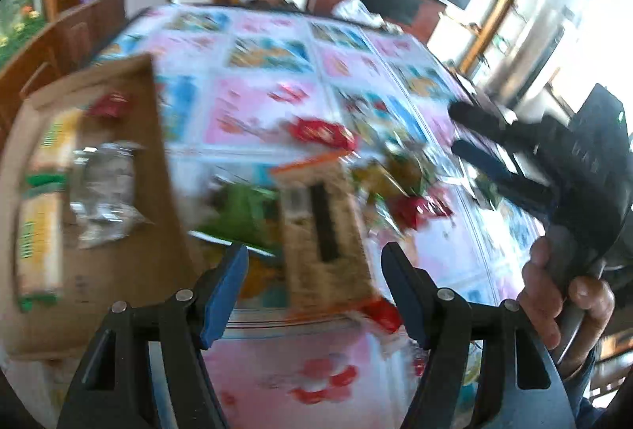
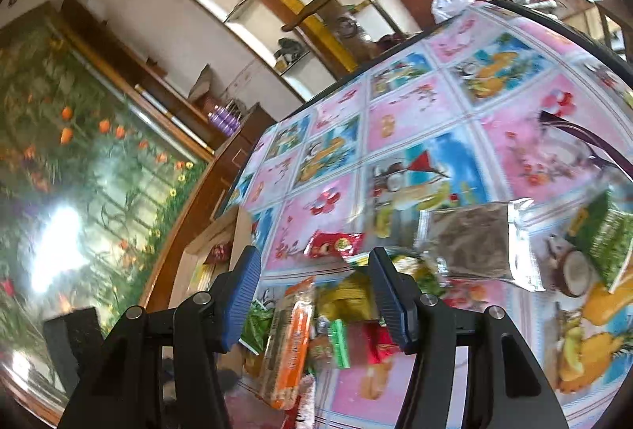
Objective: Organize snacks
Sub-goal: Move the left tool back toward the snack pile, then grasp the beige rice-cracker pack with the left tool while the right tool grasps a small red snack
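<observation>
Left gripper (image 1: 314, 294) wide, empty; tan snack pack (image 1: 324, 231) lies just beyond its fingers. Right gripper (image 2: 314, 300) wide, empty, over snack pile (image 2: 316, 322).

My right gripper (image 2: 314, 290) hangs with its 2 blue-padded jaws spread wide and nothing pressed between them. Under it, on the table's glossy patchwork cloth of pink and blue fruit squares (image 2: 415, 120), lies a long orange-and-clear snack packet (image 2: 290, 342), with a small green wrapper (image 2: 340, 344) just beside it. A red candy wrapper (image 2: 334, 245) sits farther off, and a silver foil pouch with dark contents (image 2: 478, 245) lies to the right. An open brown cardboard box (image 2: 215, 255) stands at the left edge
</observation>
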`<state>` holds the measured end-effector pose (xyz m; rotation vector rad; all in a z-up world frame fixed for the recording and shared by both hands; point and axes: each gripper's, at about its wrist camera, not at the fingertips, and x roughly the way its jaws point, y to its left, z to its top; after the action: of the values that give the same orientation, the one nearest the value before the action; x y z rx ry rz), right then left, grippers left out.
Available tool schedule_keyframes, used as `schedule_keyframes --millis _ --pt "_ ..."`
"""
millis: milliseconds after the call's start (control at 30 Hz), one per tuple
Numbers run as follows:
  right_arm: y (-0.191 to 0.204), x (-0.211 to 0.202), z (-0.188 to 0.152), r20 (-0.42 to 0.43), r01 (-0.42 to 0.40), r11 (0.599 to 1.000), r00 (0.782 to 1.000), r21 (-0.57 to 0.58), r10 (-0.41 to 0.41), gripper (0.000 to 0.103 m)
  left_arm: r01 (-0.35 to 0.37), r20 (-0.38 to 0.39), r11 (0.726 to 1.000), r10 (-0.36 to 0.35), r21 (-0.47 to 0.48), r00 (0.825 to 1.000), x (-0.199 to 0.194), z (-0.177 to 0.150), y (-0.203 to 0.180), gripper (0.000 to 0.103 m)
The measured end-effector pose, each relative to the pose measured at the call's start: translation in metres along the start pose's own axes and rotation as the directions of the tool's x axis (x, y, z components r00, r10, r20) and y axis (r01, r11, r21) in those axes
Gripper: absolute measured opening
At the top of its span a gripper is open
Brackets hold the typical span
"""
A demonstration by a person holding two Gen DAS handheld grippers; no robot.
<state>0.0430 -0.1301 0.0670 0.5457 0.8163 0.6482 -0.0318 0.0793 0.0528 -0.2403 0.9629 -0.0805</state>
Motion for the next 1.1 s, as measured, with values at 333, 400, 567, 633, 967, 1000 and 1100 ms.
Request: schedule_keyframes --millis 333,400,567,633,967,1000,1100 --pt "-0.008 -0.01 0.003 0.002 -0.014 1.0 1.0 0.012 0.014 0.062 -0.104 -0.067 0.994 0.106 0.035 0.992 0.055 0.011 -0.013 0.07" --pt "-0.009 -0.009 0.002 -0.001 -0.013 1.0 1.0 0.014 0.013 0.062 -0.075 -0.054 0.997 0.076 0.018 0.996 0.056 0.014 -0.013 0.064" --pt "-0.008 -0.006 0.0 -0.013 -0.013 1.0 1.0 0.008 0.013 0.062 -0.043 -0.041 0.999 0.043 -0.003 0.998 0.06 0.016 -0.009 0.054" --pt "-0.006 -0.004 -0.001 -0.021 -0.012 1.0 1.0 0.002 0.012 0.062 -0.04 -0.032 0.999 0.04 -0.001 0.999 0.057 0.014 -0.008 0.054" --pt "0.008 0.009 -0.013 -0.1 -0.01 0.997 0.995 -0.07 0.003 0.062 0.038 0.033 0.999 -0.037 -0.037 0.999 0.017 0.013 0.002 0.054" --pt "0.008 0.011 -0.016 -0.108 -0.011 0.997 0.994 -0.08 0.002 0.062 0.042 0.044 0.998 -0.04 -0.042 0.998 0.011 0.013 0.003 0.054" --pt "0.017 0.018 -0.03 -0.154 -0.001 0.989 0.988 -0.149 -0.022 0.062 0.049 0.08 0.997 -0.044 -0.056 0.996 -0.005 0.013 0.011 0.054"
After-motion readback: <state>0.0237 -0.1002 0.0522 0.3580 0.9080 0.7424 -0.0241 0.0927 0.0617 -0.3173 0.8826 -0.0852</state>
